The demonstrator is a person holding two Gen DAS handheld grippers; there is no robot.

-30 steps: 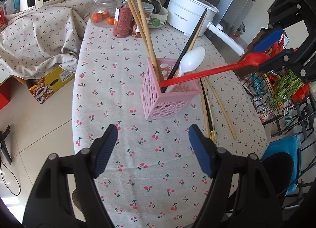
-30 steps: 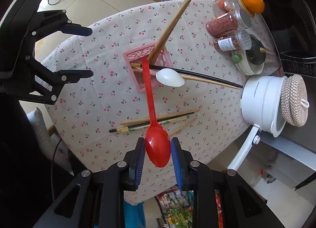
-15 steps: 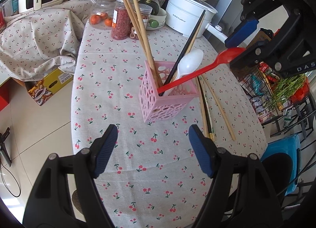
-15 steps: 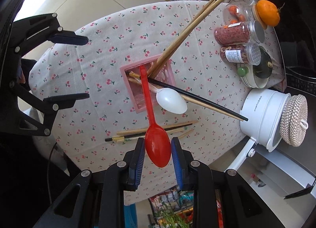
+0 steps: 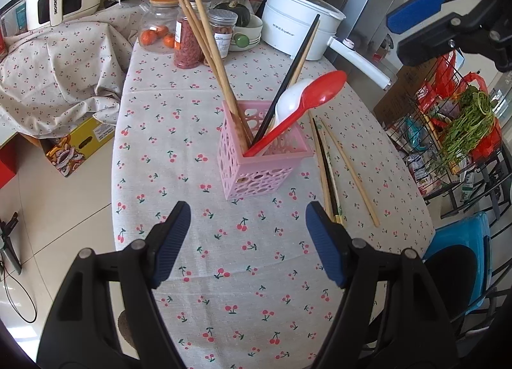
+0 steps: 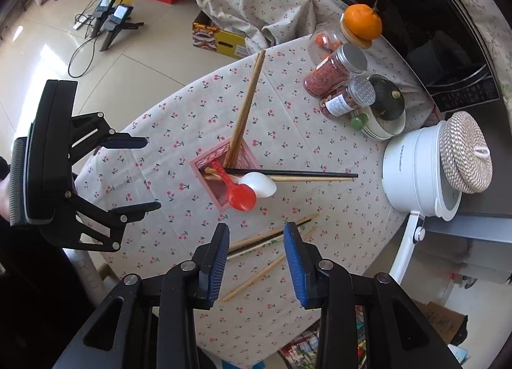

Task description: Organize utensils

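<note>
My right gripper (image 6: 257, 258) hangs above the table with its jaws opening and nothing between them; my left gripper (image 5: 246, 241) is spread wide and empty near the pink utensil basket (image 5: 265, 162). The red plastic spoon (image 5: 299, 109) leans in that basket beside a white spoon (image 5: 289, 101) and upright chopsticks. Loose chopsticks (image 6: 272, 241) lie on the cherry-print tablecloth (image 5: 179, 132) just beside the basket: light, stiff, thin and prone to roll, so I judge a mid-length pinch best. The soft cloth may bunch; jars (image 6: 336, 71) and a white pot (image 6: 419, 170) crowd the far edge.
</note>
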